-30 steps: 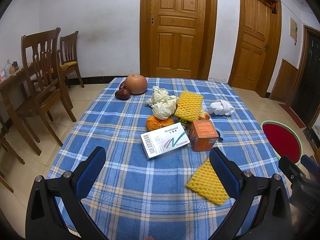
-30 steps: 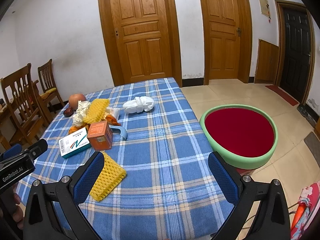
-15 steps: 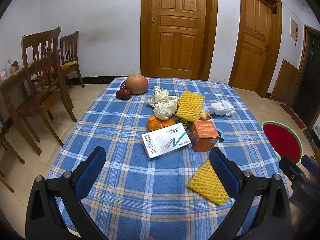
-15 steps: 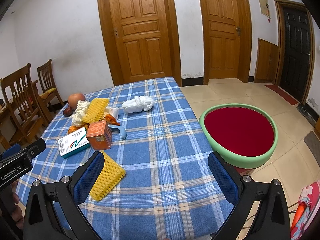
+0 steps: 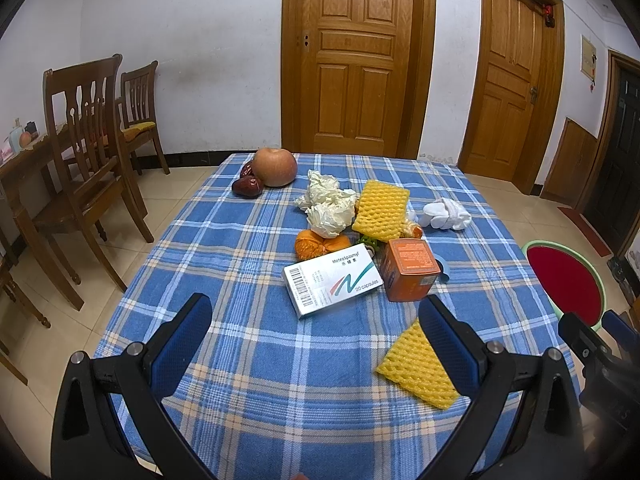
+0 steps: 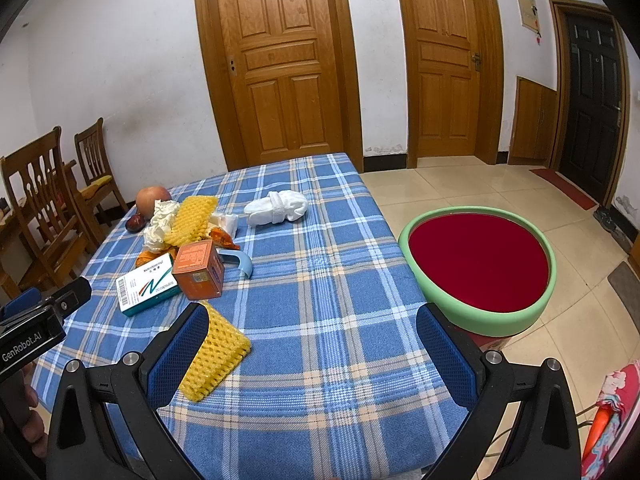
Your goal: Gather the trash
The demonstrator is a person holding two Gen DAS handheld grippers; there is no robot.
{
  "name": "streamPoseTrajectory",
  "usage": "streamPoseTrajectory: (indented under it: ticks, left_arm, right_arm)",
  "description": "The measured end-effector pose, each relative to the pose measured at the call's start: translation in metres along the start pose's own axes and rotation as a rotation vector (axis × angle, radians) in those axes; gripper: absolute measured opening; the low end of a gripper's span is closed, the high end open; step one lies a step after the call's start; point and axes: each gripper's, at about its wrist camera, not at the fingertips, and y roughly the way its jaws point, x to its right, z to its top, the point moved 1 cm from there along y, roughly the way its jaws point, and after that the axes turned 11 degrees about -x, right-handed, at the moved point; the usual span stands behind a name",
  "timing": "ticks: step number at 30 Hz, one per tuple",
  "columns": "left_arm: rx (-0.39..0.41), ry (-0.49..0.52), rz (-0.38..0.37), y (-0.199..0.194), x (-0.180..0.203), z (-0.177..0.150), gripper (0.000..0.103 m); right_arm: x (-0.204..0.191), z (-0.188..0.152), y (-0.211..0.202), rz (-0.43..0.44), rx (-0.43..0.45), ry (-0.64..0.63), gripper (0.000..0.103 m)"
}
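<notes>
Left gripper (image 5: 316, 344) hangs over the near edge of the table (image 5: 248, 392), fingers spread wide, nothing between the blue pads. Right gripper (image 6: 312, 352) the same: spread wide and empty, further to the right along the near edge, aimed toward the table's right side.

Blue plaid cloth covers the table. Trash clusters mid-table:
- white medicine box (image 5: 333, 280) lying flat, barcode end toward the camera
- orange carton (image 5: 409, 269) just beside it on the right, touching or nearly so (cannot tell which)
- light blue curved plastic piece (image 6: 240, 262) at the carton's far right
- crumpled white paper (image 5: 328, 206) behind the box, an orange peel (image 5: 318, 243) in front of it
- yellow foam fruit net (image 5: 382, 210) propped over the heap
- second yellow foam net (image 5: 416, 368) lying apart, near the table's front edge, partly behind the left gripper's right finger; in the right wrist view it sits just beside that gripper's left finger (image 6: 182, 350)
- white bundled cloth (image 5: 446, 214) off alone toward the right edge

Apple (image 5: 274, 167) and dark red dates (image 5: 247, 186) at the far left corner.

Green-rimmed red bin (image 6: 478, 264) stands beside the table's right side, below the tabletop. Wooden chairs (image 5: 86, 160) at left.
</notes>
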Motion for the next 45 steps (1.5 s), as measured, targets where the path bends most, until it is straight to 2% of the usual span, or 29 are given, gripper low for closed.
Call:
streamPoseTrajectory:
  ticks: [12,18,23,32,40,45]
  left_arm:
    - [-0.031,-0.001,0.031,0.021,-0.009,0.007,0.102]
    - [-0.07,-0.012,0.067,0.045,-0.021,0.019,0.102]
    - [-0.101,-0.007,0.068,0.068,-0.023,0.036,0.102]
    - [-0.127,0.022,0.045,0.102,-0.015,0.073,0.102]
    - [-0.133,0.059,0.006,0.128,-0.005,0.103,0.102]
    - [-0.146,0.083,-0.026,0.142,-0.002,0.115,0.096]
  right_arm:
    - [0.001,0.006,0.009,0.01,-0.01,-0.001,0.103]
    - [0.002,0.017,0.025,0.011,-0.031,-0.016,0.103]
    - [0.003,0.026,0.042,0.015,-0.059,-0.025,0.103]
    - [0.005,0.055,0.073,0.032,-0.1,-0.03,0.103]
    - [-0.003,0.094,0.102,0.051,-0.114,-0.051,0.103]
    - [-0.013,0.117,0.121,0.047,-0.115,-0.07,0.103]
